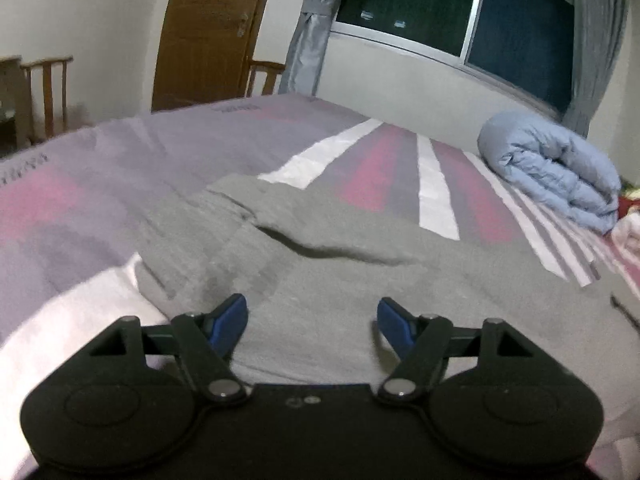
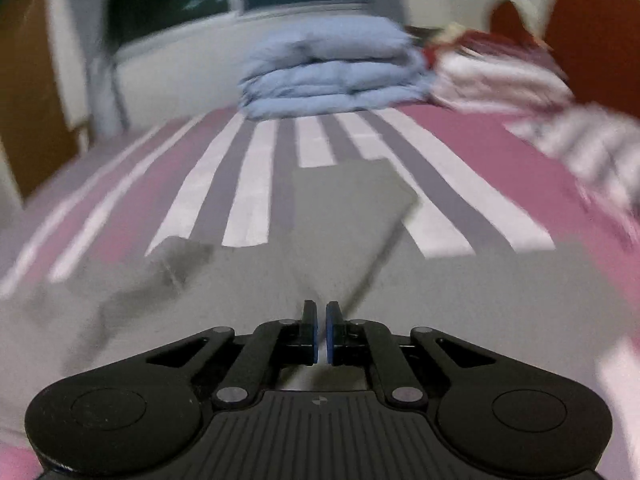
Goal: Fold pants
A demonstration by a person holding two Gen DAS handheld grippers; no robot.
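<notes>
Grey pants (image 1: pixel 320 264) lay on striped bed (image 1: pixel 120 152). Left gripper (image 1: pixel 312 320) jaws released above cloth; right gripper (image 2: pixel 321 332) jaws clenched, nothing visibly between.

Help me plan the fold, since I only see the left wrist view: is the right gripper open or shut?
Observer: The right gripper is shut, low over the grey pants. I cannot tell whether cloth is pinched in it.
Operator: What lies just ahead of it?
Observer: A darker grey flap of the pants lies over the striped bedcover, and a crease runs from the flap back toward the gripper.
Operator: Anything past the blue duvet?
Observer: Beside the folded blue duvet sits red-and-white bedding, in front of a reddish headboard.
</notes>
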